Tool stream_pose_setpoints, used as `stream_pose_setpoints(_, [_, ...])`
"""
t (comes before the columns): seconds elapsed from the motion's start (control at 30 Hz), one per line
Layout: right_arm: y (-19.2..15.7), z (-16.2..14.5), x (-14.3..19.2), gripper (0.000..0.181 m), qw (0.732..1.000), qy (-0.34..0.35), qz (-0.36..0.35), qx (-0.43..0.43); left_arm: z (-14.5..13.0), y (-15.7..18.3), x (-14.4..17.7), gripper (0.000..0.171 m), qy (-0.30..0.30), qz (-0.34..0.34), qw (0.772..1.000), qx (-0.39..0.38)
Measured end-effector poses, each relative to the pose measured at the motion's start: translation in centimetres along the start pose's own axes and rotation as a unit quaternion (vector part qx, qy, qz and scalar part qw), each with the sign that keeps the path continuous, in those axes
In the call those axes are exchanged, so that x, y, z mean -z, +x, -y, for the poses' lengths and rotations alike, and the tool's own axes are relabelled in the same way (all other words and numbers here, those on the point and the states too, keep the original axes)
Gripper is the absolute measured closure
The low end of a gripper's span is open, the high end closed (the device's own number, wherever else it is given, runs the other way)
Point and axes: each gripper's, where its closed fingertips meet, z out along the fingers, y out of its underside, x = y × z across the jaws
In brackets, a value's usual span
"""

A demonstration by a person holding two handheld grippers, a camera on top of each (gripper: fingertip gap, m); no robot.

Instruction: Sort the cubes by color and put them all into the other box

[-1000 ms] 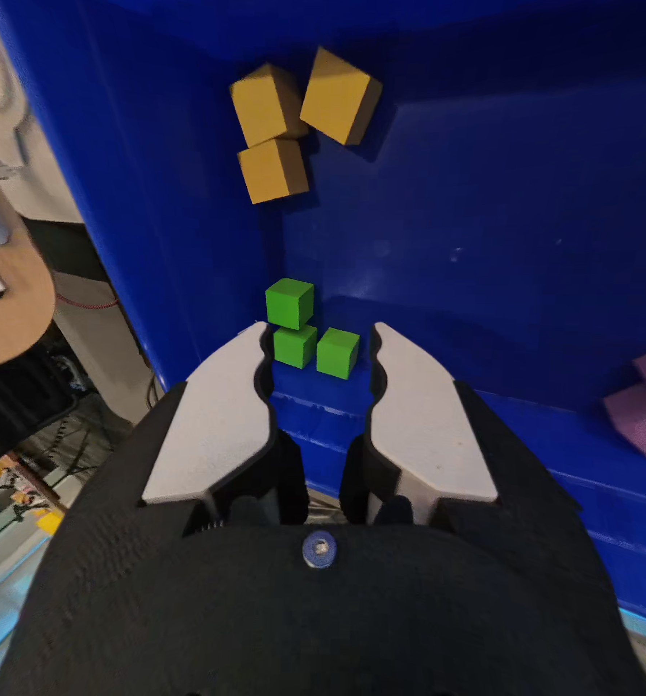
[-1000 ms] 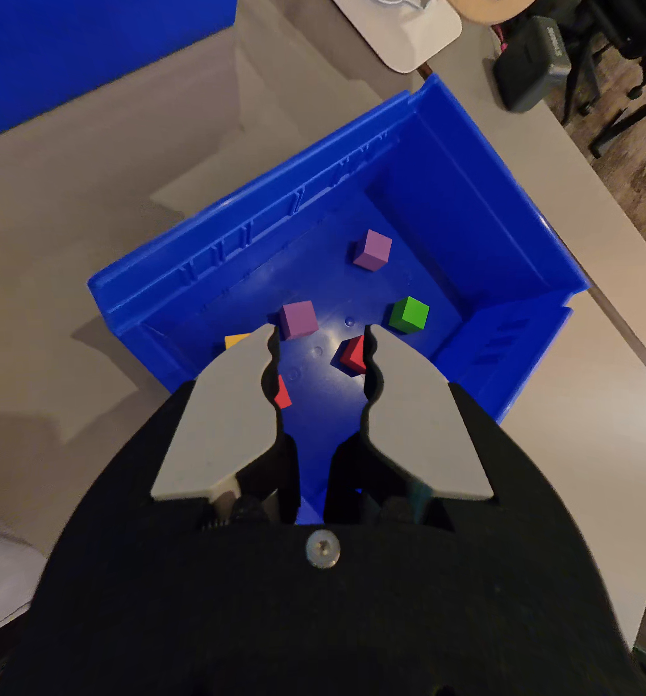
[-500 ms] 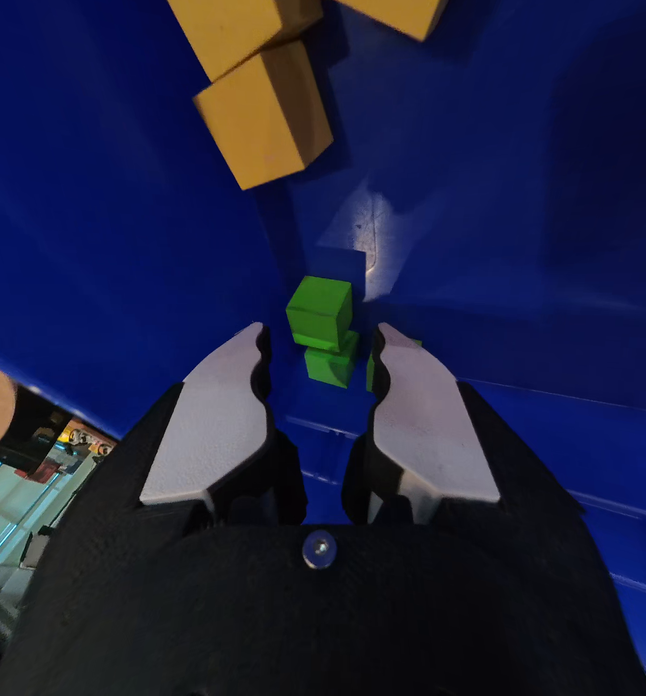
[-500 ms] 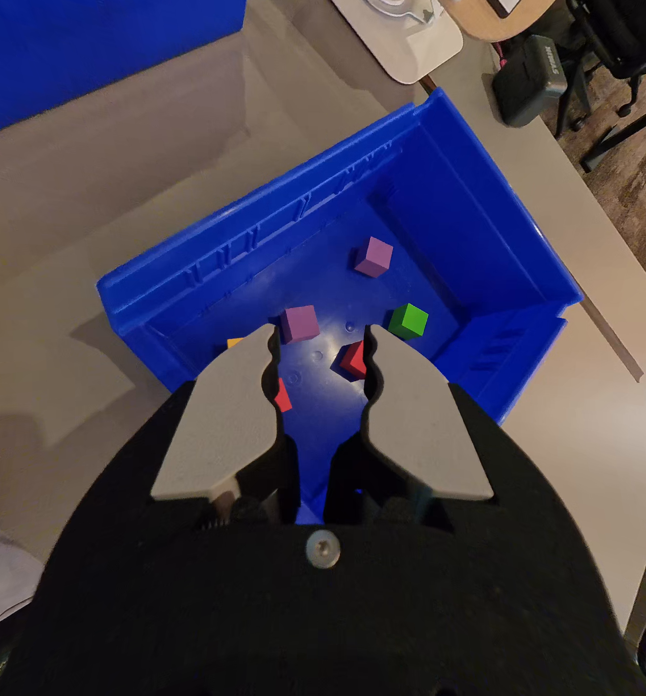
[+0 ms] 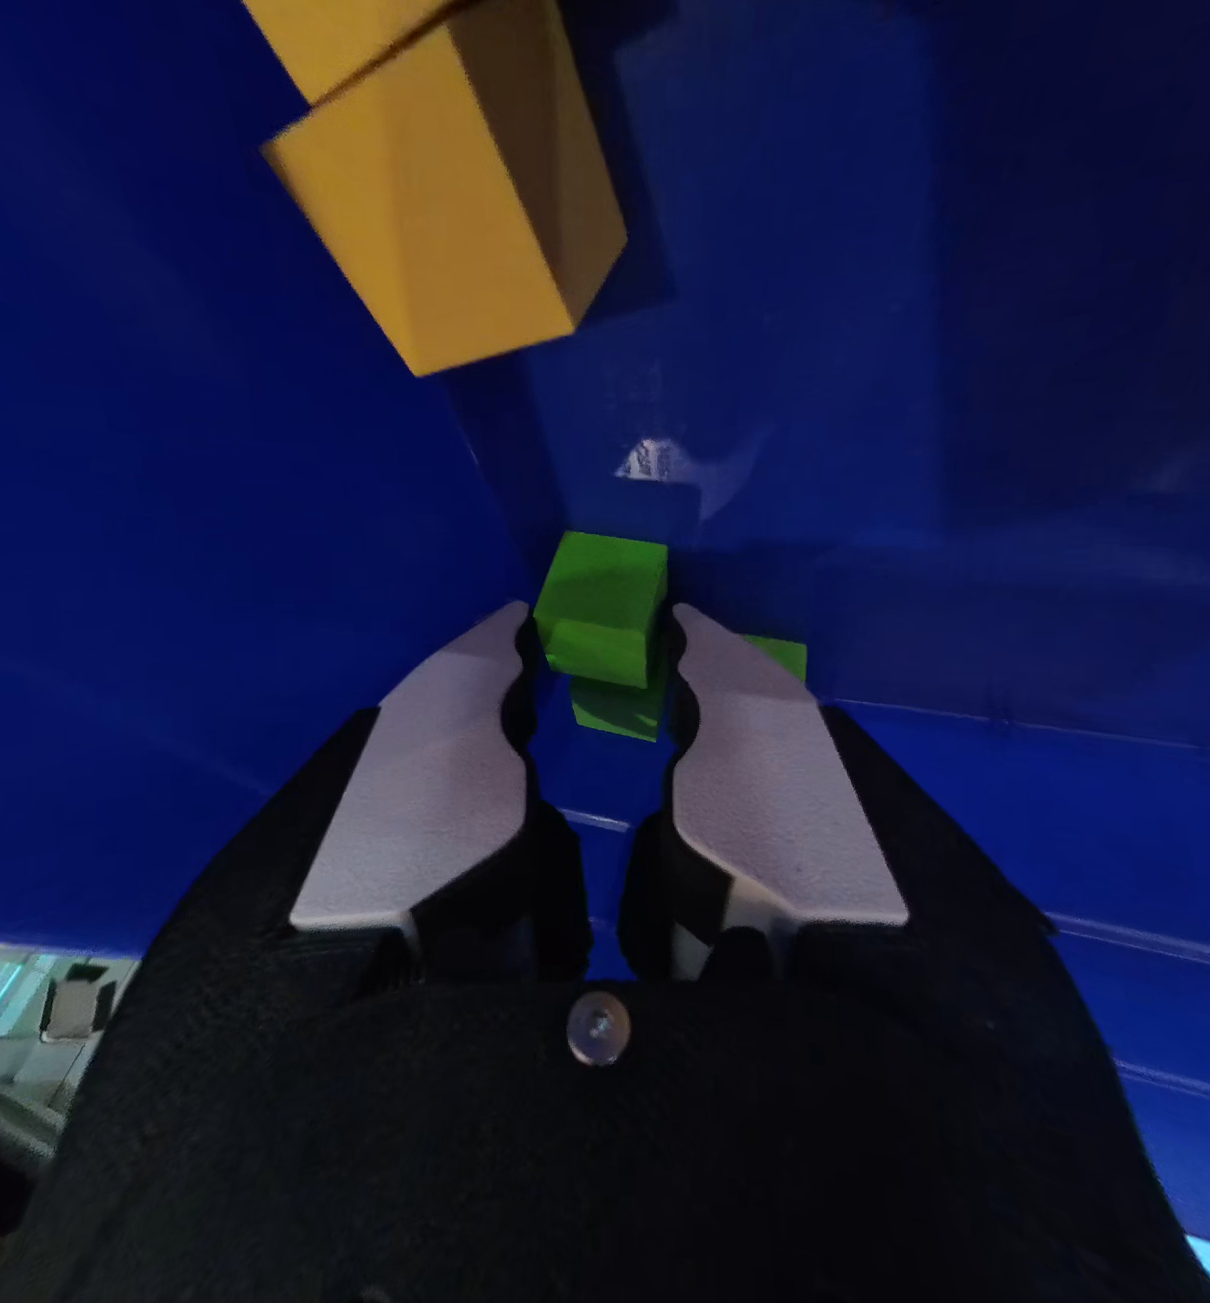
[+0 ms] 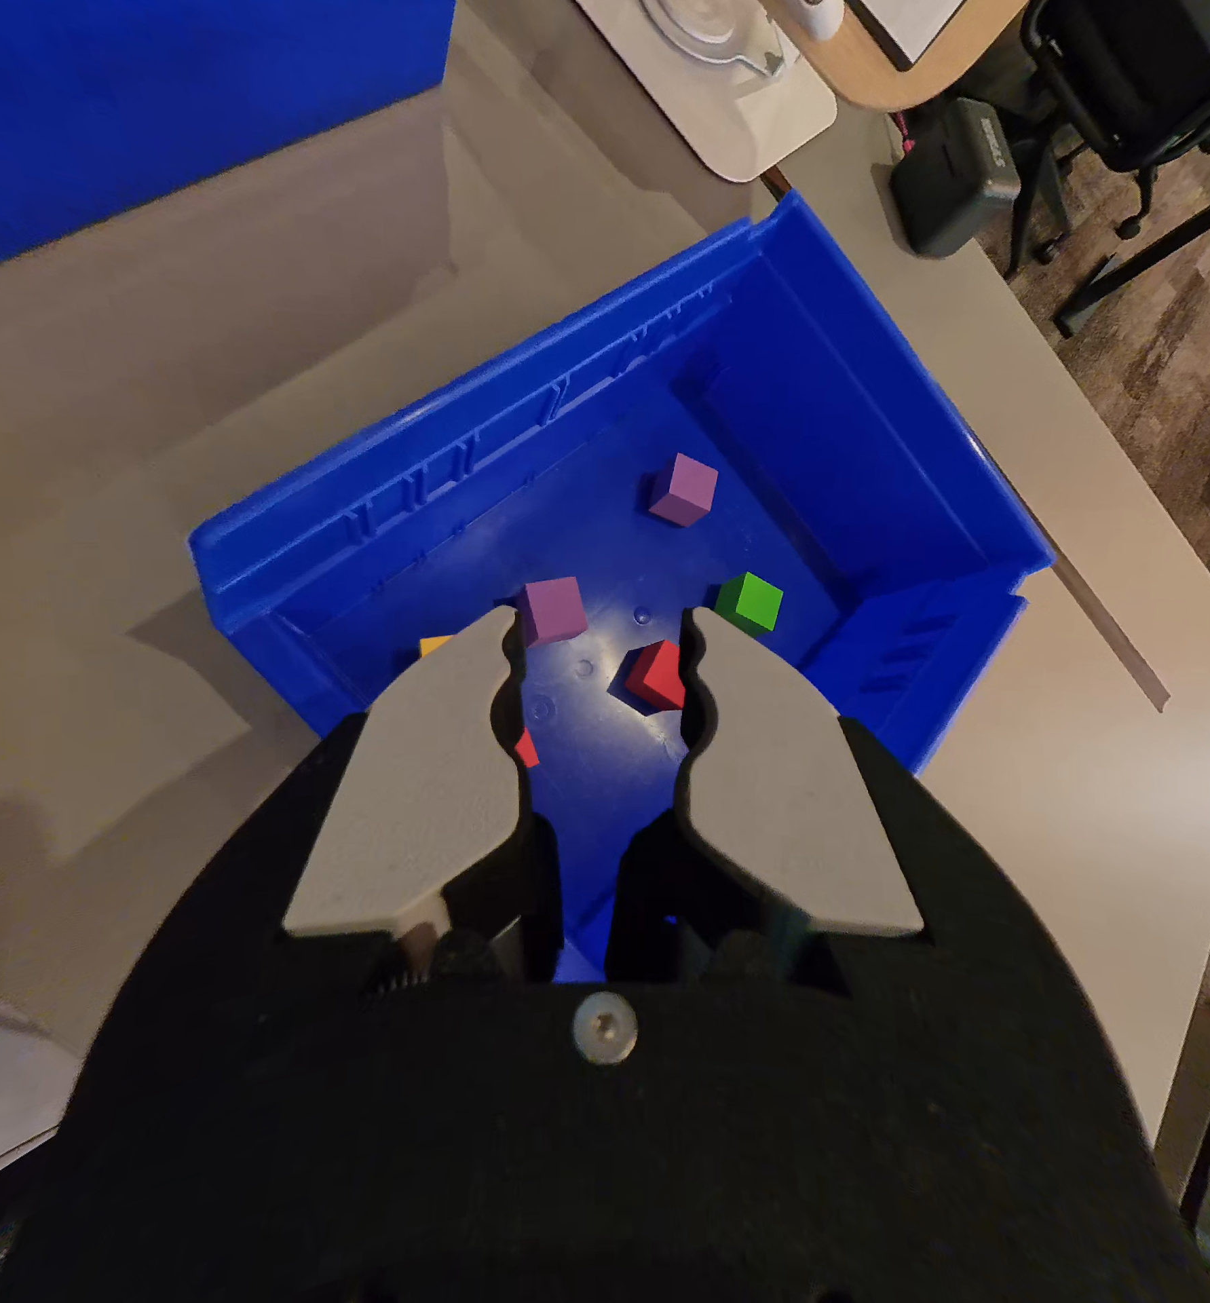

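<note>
In the left wrist view my left gripper (image 5: 600, 615) is deep in a corner of a blue bin (image 5: 940, 352). Its jaws have narrowed onto the sides of the top green cube (image 5: 605, 585), which sits on a second green cube (image 5: 612, 708). A third green cube (image 5: 781, 656) shows behind the right finger. Yellow cubes (image 5: 447, 204) lie farther along the wall. In the right wrist view my right gripper (image 6: 600, 620) is open and empty, hovering above another blue bin (image 6: 447, 451) that holds two purple cubes (image 6: 554, 610), a green cube (image 6: 753, 603) and a red cube (image 6: 655, 677).
A second red cube (image 6: 528, 749) and a yellow cube (image 6: 434, 644) are partly hidden by the right gripper's left finger. A large blue bin (image 6: 165, 92) stands at the far left of the grey table (image 6: 235, 317). A white tray (image 6: 715, 92) and the table's edge lie to the right.
My left gripper has pushed forward into the bin corner and its jaws have narrowed around the top green cube. My right gripper has drifted slightly back above its bin, still open.
</note>
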Motion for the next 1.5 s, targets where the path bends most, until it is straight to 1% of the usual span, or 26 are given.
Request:
stream_pose_setpoints(0.13, [0.0, 0.3, 0.5, 0.14, 1.0, 0.006, -0.005, 0.004, -0.5, 0.0, -0.1, 0.14, -0.021, -0.003, 1.0, 0.021])
stream_pose_setpoints(0.27, [-0.1, 0.5, 1.1, 0.14, 1.0, 0.014, -0.008, 0.006, -1.1, 0.5, 1.2, 0.141, 0.005, 0.001, 0.999, 0.039])
stream_pose_setpoints(0.3, [-0.3, 0.7, 1.1, 0.141, 1.0, 0.019, -0.003, 0.007, -1.2, 0.8, 1.9, 0.141, 0.021, -0.004, 0.999, 0.049])
stream_pose_setpoints(0.37, [-1.3, 1.7, 1.0, 0.141, 0.999, 0.038, 0.018, 0.011, -0.8, 2.1, 3.9, 0.141, 0.084, -0.037, 0.992, 0.087])
stream_pose_setpoints(0.4, [-2.0, 2.4, 1.0, 0.141, 0.998, 0.053, 0.031, 0.015, -0.2, 2.9, 5.3, 0.141, 0.132, -0.065, 0.983, 0.11])
stream_pose_setpoints(0.43, [-2.9, 3.4, 0.9, 0.14, 0.996, 0.07, 0.044, 0.02, 0.7, 3.8, 6.9, 0.141, 0.191, -0.096, 0.968, 0.132])
stream_pose_setpoints(0.47, [-3.9, 4.4, 0.8, 0.14, 0.994, 0.09, 0.058, 0.027, 1.6, 4.8, 8.8, 0.141, 0.257, -0.135, 0.945, 0.151])
stream_pose_setpoints(0.5, [-5.0, 5.7, 0.8, 0.139, 0.99, 0.115, 0.072, 0.037, 2.6, 5.9, 11.1, 0.14, 0.327, -0.186, 0.911, 0.166])
stream_pose_setpoints(0.57, [-7.7, 8.4, 0.8, 0.136, 0.978, 0.173, 0.095, 0.065, 4.1, 8.0, 15.9, 0.14, 0.447, -0.28, 0.831, 0.176])
stream_pose_setpoints(0.63, [-10.3, 10.9, 0.7, 0.133, 0.965, 0.224, 0.096, 0.098, 4.7, 10.0, 20.1, 0.141, 0.526, -0.353, 0.756, 0.163])
stream_pose_setpoints(0.7, [-12.4, 13.0, 0.7, 0.133, 0.952, 0.263, 0.076, 0.135, 5.0, 11.7, 23.6, 0.141, 0.572, -0.422, 0.688, 0.15])
stream_pose_setpoints(0.73, [-13.2, 13.9, 0.9, 0.135, 0.945, 0.283, 0.061, 0.154, 5.1, 12.5, 24.9, 0.141, 0.58, -0.456, 0.659, 0.144])
stream_pose_setpoints(0.77, [-14.0, 14.7, 1.2, 0.137, 0.936, 0.302, 0.045, 0.173, 5.3, 13.3, 26.0, 0.141, 0.582, -0.487, 0.636, 0.14])
stream_pose_setpoints(0.8, [-14.7, 15.4, 1.5, 0.14, 0.928, 0.32, 0.03, 0.189, 5.6, 14.0, 26.6, 0.141, 0.577, -0.509, 0.623, 0.137])
stream_pose_setpoints(0.83, [-15.4, 16.0, 1.8, 0.142, 0.92, 0.336, 0.024, 0.201, 6.0, 14.8, 26.9, 0.141, 0.567, -0.528, 0.619, 0.133])
stream_pose_setpoints(0.9, [-16.5, 16.8, 2.1, 0.138, 0.913, 0.349, 0.024, 0.211, 6.7, 16.2, 27.7, 0.141, 0.55, -0.556, 0.611, 0.118])
stream_pose_setpoints(0.97, [-17.4, 17.2, 2.0, 0.133, 0.914, 0.345, 0.046, 0.209, 7.5, 17.3, 28.4, 0.141, 0.542, -0.563, 0.616, 0.1])
stream_pose_setpoints(1.03, [-18.0, 17.4, 1.9, 0.134, 0.915, 0.341, 0.058, 0.21, 8.1, 17.9, 29.2, 0.141, 0.54, -0.567, 0.617, 0.085])
stream_pose_setpoints(1.13, [-18.6, 17.6, 2.2, 0.139, 0.913, 0.342, 0.063, 0.212, 8.8, 18.3, 30.1, 0.141, 0.54, -0.572, 0.613, 0.071])
stream_pose_setpoints(1.23, [-18.7, 17.4, 2.1, 0.152, 0.914, 0.334, 0.062, 0.219, 9.3, 18.7, 30.8, 0.141, 0.54, -0.579, 0.609, 0.059])
stream_pose_setpoints(1.3, [-18.5, 17.3, 2.3, 0.153, 0.915, 0.335, 0.057, 0.219, 9.6, 18.7, 31.1, 0.141, 0.546, -0.577, 0.605, 0.058])
stream_pose_setpoints(1.37, [-18.3, 17.1, 2.6, 0.154, 0.914, 0.337, 0.058, 0.217, 9.6, 18.7, 31.5, 0.14, 0.556, -0.58, 0.593, 0.051])
stream_pose_setpoints(1.4, [-18.0, 17.1, 2.9, 0.154, 0.914, 0.338, 0.06, 0.214, 9.6, 18.7, 31.8, 0.135, 0.559, -0.583, 0.588, 0.046])
stream_pose_setpoints(1.43, [-17.3, 16.9, 3.2, 0.154, 0.915, 0.338, 0.054, 0.213, 9.7, 18.5, 31.8, 0.121, 0.562, -0.578, 0.59, 0.05])
stream_pose_setpoints(1.47, [-16.2, 16.7, 3.6, 0.154, 0.917, 0.336, 0.048, 0.21, 9.6, 18.2, 31.9, 0.112, 0.571, -0.567, 0.592, 0.055])
stream_pose_setpoints(1.5, [-14.8, 16.3, 4.0, 0.154, 0.921, 0.331, 0.044, 0.202, 9.5, 17.6, 32.0, 0.11, 0.585, -0.548, 0.594, 0.065])
